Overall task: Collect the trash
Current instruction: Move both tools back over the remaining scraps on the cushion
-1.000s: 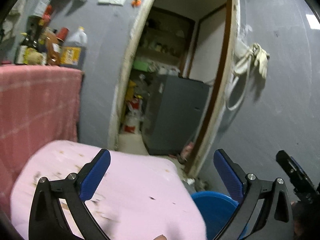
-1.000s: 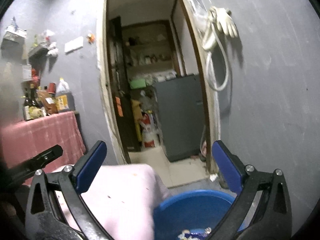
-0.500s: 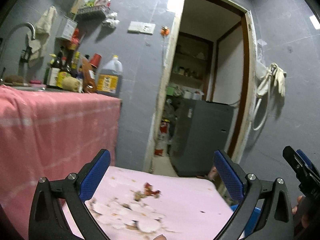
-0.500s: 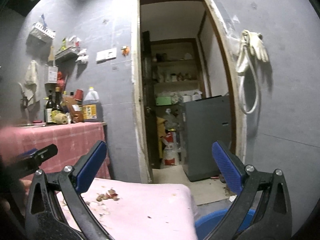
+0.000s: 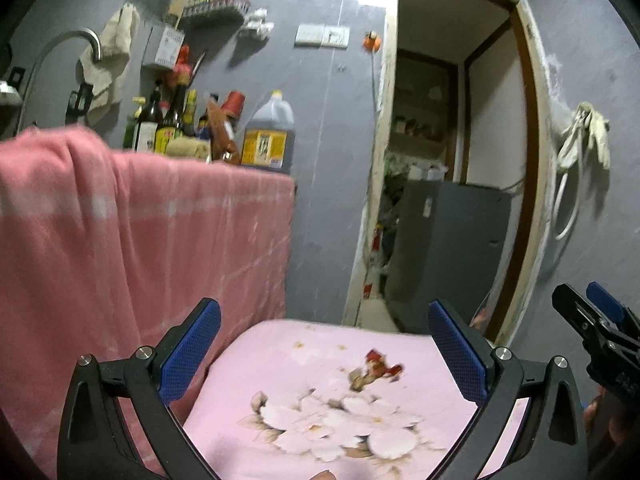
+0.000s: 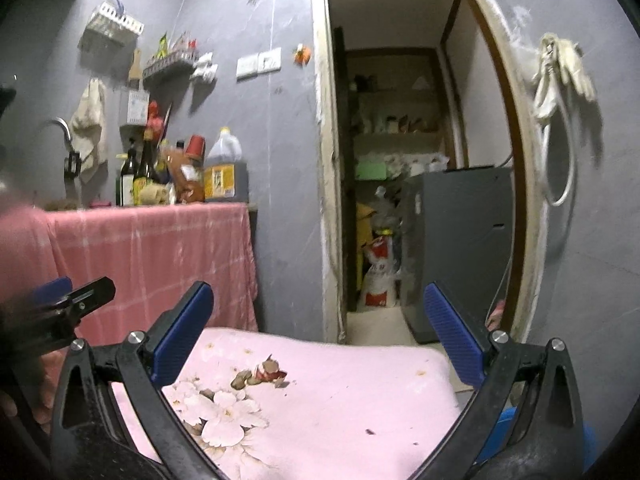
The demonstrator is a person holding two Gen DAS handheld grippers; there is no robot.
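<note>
Trash scraps (image 6: pixel 262 374) now centred between open fingers (image 6: pixel 452 334).

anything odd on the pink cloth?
Yes: a small pile of scraps, brownish and red bits, lies loose on the pink floral cloth just past the printed flower. Smaller crumbs dot the far edge. Both claws are open above it.

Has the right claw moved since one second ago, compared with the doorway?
Yes. The right claw has tilted up and back: the doorway now sits centred, and the blue bin has nearly left view.
</note>
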